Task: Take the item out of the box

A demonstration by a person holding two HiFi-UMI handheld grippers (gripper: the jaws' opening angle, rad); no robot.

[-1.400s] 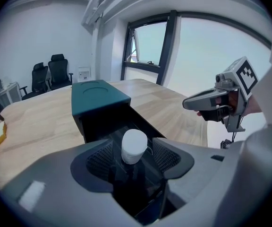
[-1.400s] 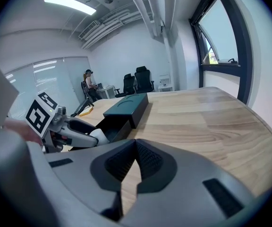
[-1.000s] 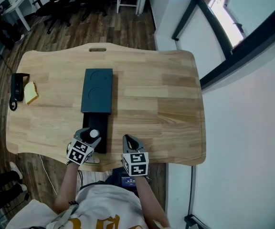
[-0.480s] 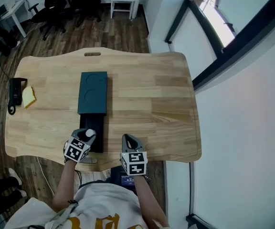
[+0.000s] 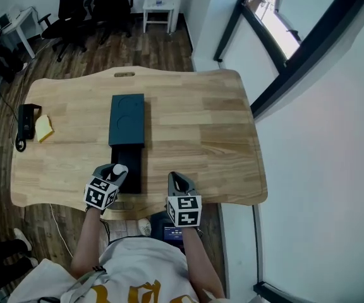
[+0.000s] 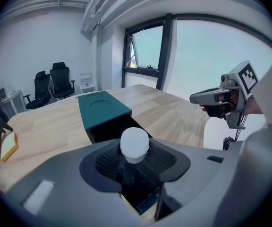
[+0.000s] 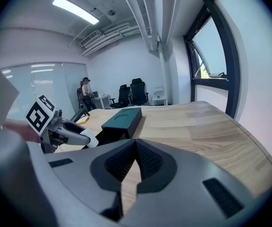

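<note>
A dark teal box lies mid-table, its black drawer pulled out toward me. My left gripper hovers over the drawer's near end, shut on a dark bottle with a white cap. The bottle stands upright between the ribbed pads, and the box lies just beyond it. My right gripper is at the table's front edge, right of the drawer. It is shut and empty, with its pads meeting. In the right gripper view the left gripper and its white cap show left of the box.
A black handset and a yellow sponge lie at the table's left end. The wooden tabletop stretches bare to the right of the box. Office chairs and a small white table stand beyond the far edge.
Little differs: the left gripper stays over the drawer's near end with the white-capped bottle between its jaws. The right gripper stays beside it, and only the head view has shifted slightly.
</note>
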